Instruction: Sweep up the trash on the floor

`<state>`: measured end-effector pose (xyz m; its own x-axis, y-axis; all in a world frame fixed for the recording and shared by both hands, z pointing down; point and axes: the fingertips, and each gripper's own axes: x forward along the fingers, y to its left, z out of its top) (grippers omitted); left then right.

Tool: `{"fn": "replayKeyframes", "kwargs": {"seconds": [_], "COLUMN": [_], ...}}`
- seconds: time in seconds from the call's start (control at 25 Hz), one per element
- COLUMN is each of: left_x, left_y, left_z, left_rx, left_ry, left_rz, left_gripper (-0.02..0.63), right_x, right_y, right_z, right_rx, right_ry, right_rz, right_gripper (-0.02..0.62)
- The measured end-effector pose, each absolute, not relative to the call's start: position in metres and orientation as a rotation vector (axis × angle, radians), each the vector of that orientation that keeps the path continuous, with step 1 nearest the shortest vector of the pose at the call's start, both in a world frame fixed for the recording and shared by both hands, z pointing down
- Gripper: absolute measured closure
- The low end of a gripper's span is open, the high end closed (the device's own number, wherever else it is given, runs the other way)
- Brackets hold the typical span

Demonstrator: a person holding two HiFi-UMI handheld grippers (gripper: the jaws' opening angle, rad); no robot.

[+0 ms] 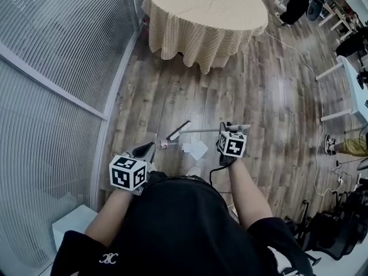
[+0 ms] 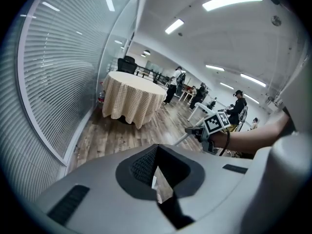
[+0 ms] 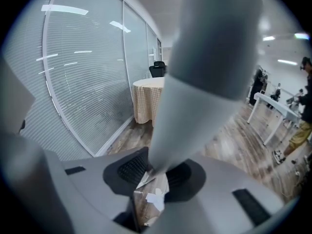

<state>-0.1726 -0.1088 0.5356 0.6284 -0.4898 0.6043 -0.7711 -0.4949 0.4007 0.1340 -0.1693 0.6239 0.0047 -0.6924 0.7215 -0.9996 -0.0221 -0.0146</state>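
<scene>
Both bare forearms reach forward and down from the body, the left forearm (image 1: 110, 210) out to the side and the right forearm (image 1: 246, 190) a little further ahead. The left tongs (image 1: 145, 149) point forward over the floor, marker cube (image 1: 127, 172) on top, with the jaws drawn close so that only a thin slit shows between the pads and nothing can be made out in it. The right tongs (image 1: 225, 127) sit level with them, well apart, their jaws clamped on a grey pole (image 1: 204, 130).
</scene>
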Motion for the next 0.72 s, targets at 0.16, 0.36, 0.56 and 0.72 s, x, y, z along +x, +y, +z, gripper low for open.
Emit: {"fn": "replayKeyframes", "kwargs": {"seconds": [0.16,0.36,0.56,0.72], "left_x": [-0.162,-0.173,-0.199,-0.218], "left_y": [-0.114,-0.116,-0.118,-0.116], "left_z": [0.534,0.533,0.533,0.534], "left_rx": [2.196,2.187,2.146,2.114], "left_ry": [-0.980,-1.004,-1.059,-1.099], "left_rz": [0.554,0.551,0.531,0.505], "left_gripper": [0.611,0.611,0.611,0.611], "right_x": [0.131,0.102,0.046,0.002], "right_y": [-0.186,-0.213,-0.237,-0.235], "right_z": [0.610,0.588,0.546,0.508], "right_rx": [1.764,1.753,1.708,1.580], "right_ry": [-1.793,-1.887,-2.038,-2.159], "right_rz": [0.714,0.644,0.565,0.526], "right_gripper": [0.492,0.494,0.492,0.492]}}
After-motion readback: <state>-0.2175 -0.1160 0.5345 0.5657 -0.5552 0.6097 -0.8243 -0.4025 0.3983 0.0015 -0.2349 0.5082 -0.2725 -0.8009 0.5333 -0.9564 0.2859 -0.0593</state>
